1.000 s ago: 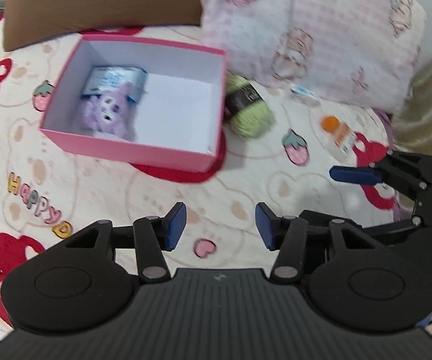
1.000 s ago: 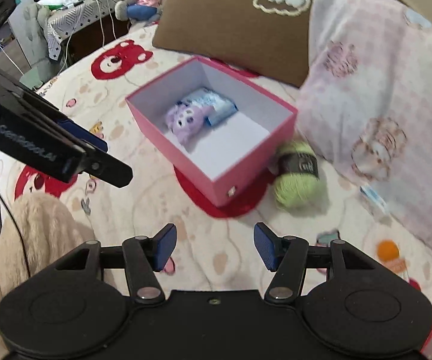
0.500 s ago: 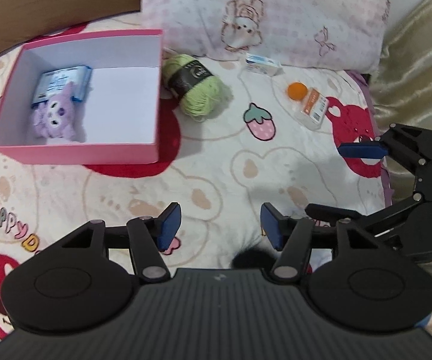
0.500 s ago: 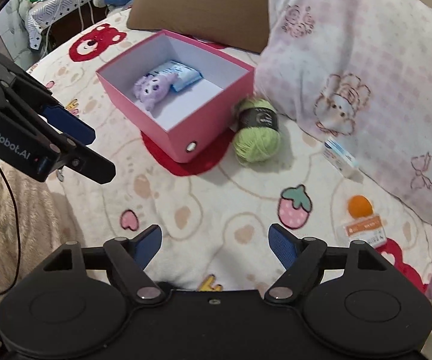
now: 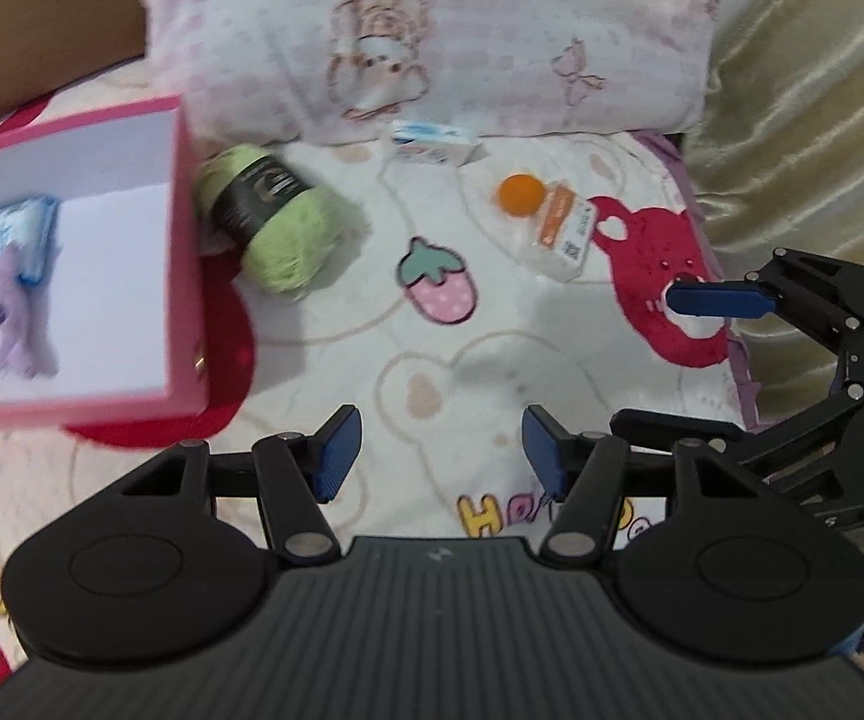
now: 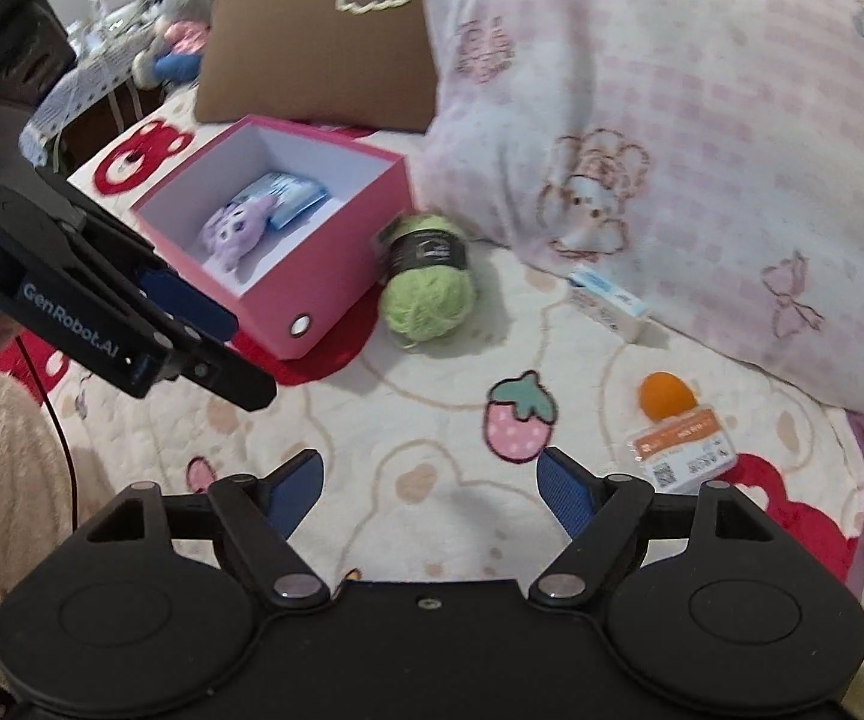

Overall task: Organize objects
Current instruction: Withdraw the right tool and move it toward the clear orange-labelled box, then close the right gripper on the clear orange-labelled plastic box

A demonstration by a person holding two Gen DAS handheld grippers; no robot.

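Tongs hover over a cartoon-print blanket (image 5: 324, 324), both with nothing between their blue pads. The left gripper (image 5: 441, 456) stands partly spread, having just widened; the right gripper (image 6: 429, 495) gapes wide, also freshly opened. Beyond them lie a green yarn ball (image 6: 427, 282) touching the pink box (image 6: 336, 276), a small carton (image 6: 609, 300) against the pillow (image 6: 672, 120), and an orange ball (image 6: 666, 396) beside a labelled packet (image 6: 681, 456). The box, cut off in the left view, holds a blurred purple plush (image 6: 234, 231) and blue pack (image 6: 294, 198).

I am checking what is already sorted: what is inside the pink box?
The pink box holds a purple plush toy lying partly on a blue packet. The packet's covered part cannot be seen.
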